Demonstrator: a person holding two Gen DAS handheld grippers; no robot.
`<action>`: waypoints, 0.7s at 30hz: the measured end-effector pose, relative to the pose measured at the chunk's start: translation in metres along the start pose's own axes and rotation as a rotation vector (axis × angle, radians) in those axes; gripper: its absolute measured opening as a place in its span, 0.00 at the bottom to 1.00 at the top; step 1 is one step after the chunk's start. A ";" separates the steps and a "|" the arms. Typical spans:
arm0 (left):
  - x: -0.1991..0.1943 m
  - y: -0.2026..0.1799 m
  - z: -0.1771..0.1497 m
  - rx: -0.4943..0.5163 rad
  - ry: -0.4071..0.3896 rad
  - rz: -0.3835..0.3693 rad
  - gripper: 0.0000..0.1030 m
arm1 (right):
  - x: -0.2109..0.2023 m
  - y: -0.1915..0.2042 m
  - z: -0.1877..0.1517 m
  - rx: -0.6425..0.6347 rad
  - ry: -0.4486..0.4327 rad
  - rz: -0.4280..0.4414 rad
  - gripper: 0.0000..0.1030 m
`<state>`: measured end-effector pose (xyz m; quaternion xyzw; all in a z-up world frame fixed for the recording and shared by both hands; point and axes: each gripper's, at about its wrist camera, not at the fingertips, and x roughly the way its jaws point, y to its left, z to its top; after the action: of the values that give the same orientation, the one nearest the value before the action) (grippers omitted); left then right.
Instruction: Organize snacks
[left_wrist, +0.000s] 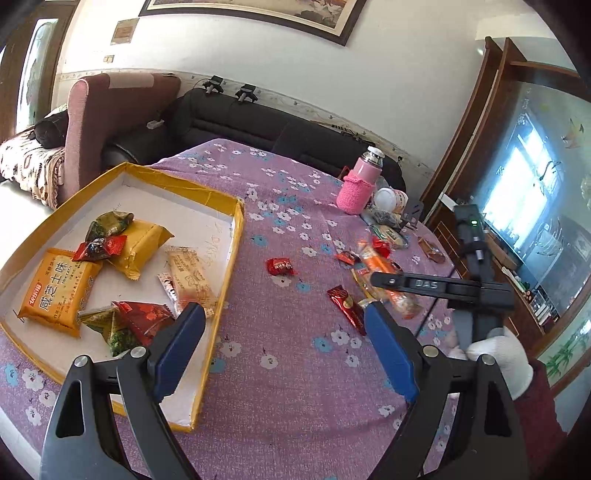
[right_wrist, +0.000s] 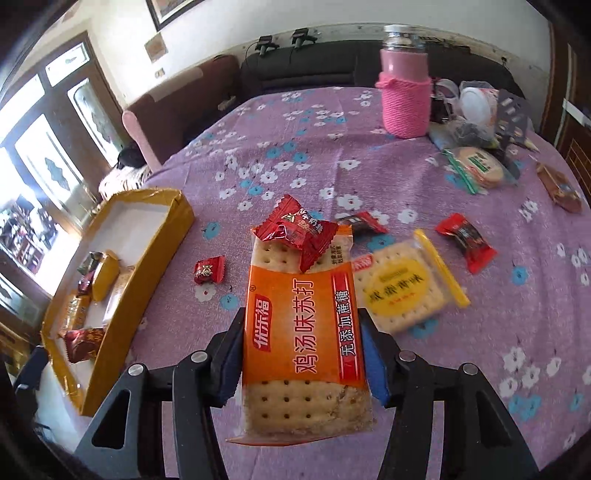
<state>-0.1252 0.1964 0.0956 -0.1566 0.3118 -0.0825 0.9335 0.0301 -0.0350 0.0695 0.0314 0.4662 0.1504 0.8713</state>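
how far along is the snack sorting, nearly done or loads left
Past the start, with plenty left. Done: several packets already lie in the yellow box. In hand: the right gripper is shut on an orange cracker pack, with a red candy lying on its far end. The left gripper is open with nothing in it. Left: loose red candies, a yellow-label cracker pack and a round biscuit pack on the tablecloth.

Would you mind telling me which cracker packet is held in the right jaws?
The orange-banded soda cracker packet, clamped between the right gripper jaws; the yellow-labelled cracker packet lies free on the tablecloth beside it.
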 end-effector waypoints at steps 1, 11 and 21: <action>0.004 -0.005 -0.001 0.012 0.017 -0.006 0.86 | -0.011 -0.010 -0.008 0.023 -0.004 0.007 0.55; 0.063 -0.067 -0.021 0.130 0.206 -0.083 0.86 | -0.033 -0.121 -0.071 0.342 -0.081 0.240 0.55; 0.133 -0.082 -0.014 0.098 0.313 -0.066 0.86 | -0.035 -0.126 -0.076 0.287 -0.232 0.009 0.55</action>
<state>-0.0334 0.0823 0.0391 -0.1063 0.4439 -0.1515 0.8768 -0.0217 -0.1715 0.0305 0.1748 0.3791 0.0817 0.9050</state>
